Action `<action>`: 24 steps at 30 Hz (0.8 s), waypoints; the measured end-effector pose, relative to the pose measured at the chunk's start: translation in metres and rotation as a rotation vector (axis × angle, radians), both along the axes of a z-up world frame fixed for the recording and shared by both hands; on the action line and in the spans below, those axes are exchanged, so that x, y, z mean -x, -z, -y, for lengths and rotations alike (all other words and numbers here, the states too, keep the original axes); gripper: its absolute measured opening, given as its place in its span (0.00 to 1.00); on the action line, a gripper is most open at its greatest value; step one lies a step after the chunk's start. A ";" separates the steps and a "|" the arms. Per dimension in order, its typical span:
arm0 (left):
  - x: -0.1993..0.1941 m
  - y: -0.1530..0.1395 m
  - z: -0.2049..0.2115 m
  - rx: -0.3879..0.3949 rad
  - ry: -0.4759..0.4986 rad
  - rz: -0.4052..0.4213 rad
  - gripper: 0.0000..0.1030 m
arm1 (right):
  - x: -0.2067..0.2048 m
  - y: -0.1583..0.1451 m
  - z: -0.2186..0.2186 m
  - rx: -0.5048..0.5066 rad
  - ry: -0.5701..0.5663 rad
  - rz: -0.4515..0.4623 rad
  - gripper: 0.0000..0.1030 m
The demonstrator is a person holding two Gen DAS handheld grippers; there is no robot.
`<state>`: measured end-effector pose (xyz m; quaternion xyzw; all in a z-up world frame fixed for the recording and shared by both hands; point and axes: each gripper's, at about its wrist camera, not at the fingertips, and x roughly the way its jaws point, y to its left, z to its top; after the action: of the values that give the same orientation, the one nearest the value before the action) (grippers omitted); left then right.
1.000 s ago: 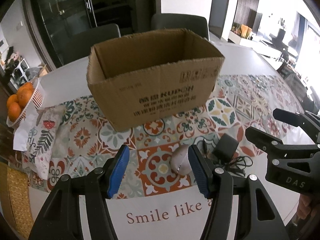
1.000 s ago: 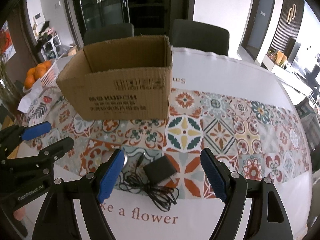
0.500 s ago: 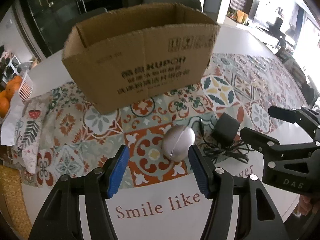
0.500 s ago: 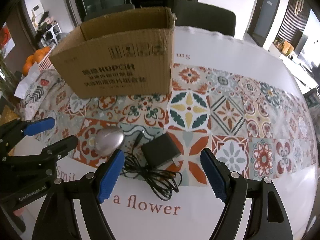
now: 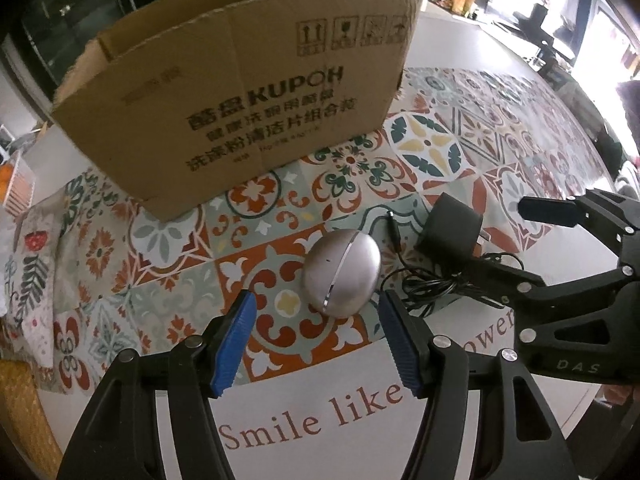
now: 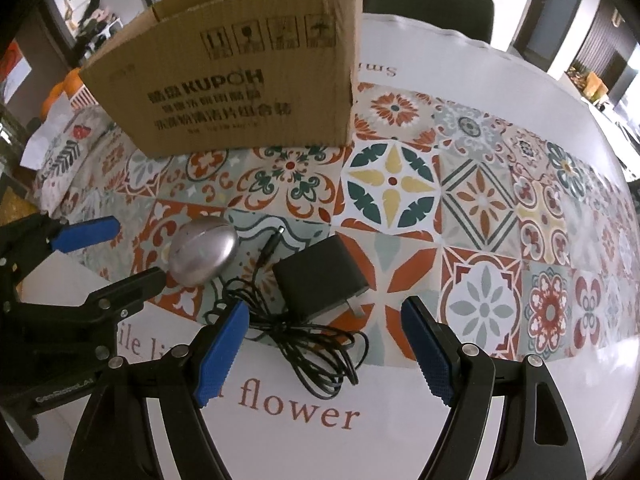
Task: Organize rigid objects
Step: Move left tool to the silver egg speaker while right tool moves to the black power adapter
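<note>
Approach was the step in hand: the left gripper (image 5: 314, 326), jaws opening and empty, hung with the silver egg (image 5: 341, 273) just ahead, while the right gripper (image 6: 324, 330), open, framed the black adapter (image 6: 320, 276), each judged needing descent before closing.

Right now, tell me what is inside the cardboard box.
Only the cardboard box front wall and a strip of bare inner wall near the rim show. Its floor and any contents are hidden behind the front wall.
</note>
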<state>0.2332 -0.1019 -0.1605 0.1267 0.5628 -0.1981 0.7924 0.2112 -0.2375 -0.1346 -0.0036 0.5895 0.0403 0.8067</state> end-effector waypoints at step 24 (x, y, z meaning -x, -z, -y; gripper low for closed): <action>-0.024 0.038 0.027 -0.007 0.164 -0.101 0.61 | -0.027 0.033 0.008 0.013 -0.056 -0.100 0.77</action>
<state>0.2567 -0.1289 -0.1981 0.1649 0.5903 -0.2664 0.7439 0.2385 -0.2456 -0.1676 -0.0234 0.6291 0.0592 0.7747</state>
